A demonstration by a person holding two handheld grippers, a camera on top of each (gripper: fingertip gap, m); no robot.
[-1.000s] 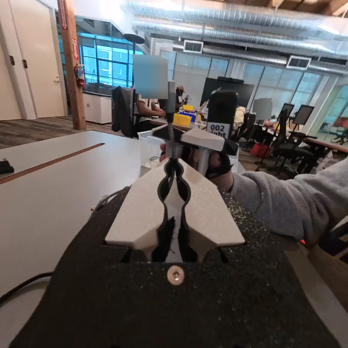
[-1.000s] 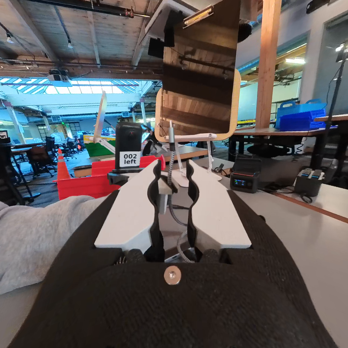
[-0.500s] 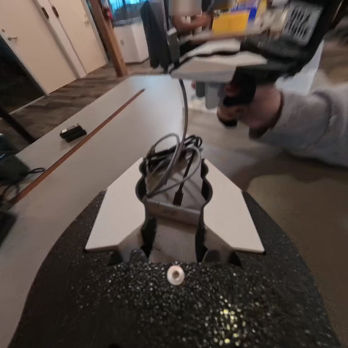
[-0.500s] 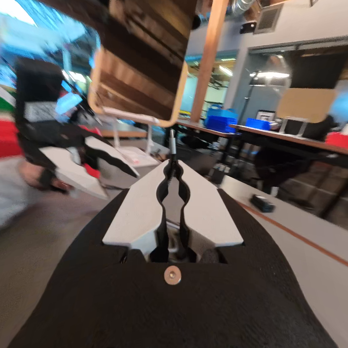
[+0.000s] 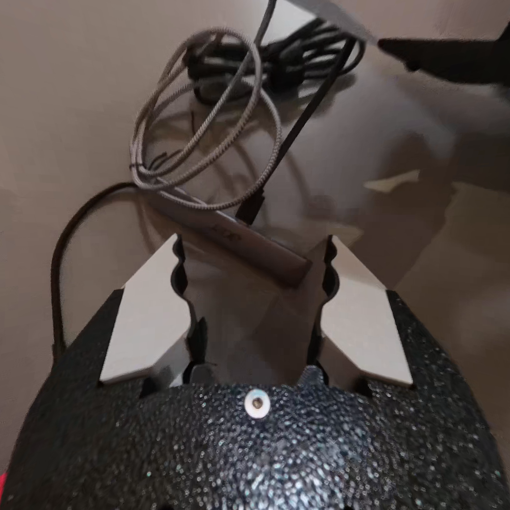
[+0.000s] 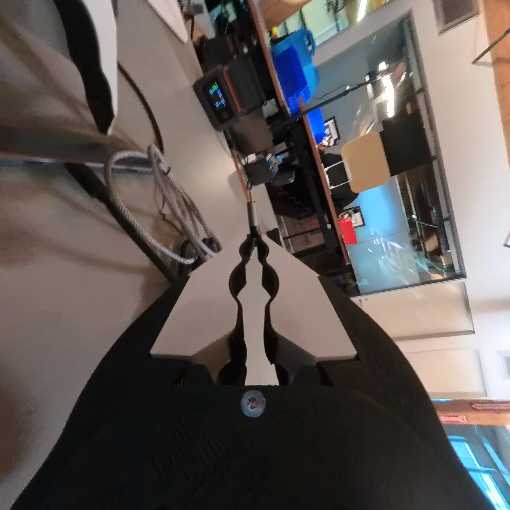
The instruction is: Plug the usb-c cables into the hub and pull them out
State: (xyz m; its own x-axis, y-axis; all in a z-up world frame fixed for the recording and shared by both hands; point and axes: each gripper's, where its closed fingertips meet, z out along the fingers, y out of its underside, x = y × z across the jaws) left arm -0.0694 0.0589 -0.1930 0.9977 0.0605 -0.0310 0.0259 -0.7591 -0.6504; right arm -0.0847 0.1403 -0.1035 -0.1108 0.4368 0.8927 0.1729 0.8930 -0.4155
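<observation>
In the left wrist view my left gripper point(image 5: 254, 238) is open and points down at the table. The grey hub point(image 5: 248, 242) lies slanted under it, its right end between the two fingers, not clamped. A black cable's plug point(image 5: 249, 209) sits in the hub's far side. The grey braided cable point(image 5: 207, 124) coils behind the hub. My right gripper point(image 6: 252, 237) is rolled sideways and shut on the braided cable just behind its metal usb-c plug point(image 6: 252, 215), which sticks out past the tips. The hub point(image 6: 55, 145) shows blurred at the left of that view.
A thin black cord point(image 5: 59, 262) runs along the table at the left. The right gripper's dark body point(image 5: 441, 60) is at the top right. A black power unit with a lit screen point(image 6: 220, 96) and blue bins point(image 6: 295, 69) stand farther along the table. The left gripper's tips are roughly 12 centimeters from the right gripper's.
The braided cable passed from my left gripper to my right, which shut on it and rolled sideways. My left gripper opened, tipped down and moved over the hub.
</observation>
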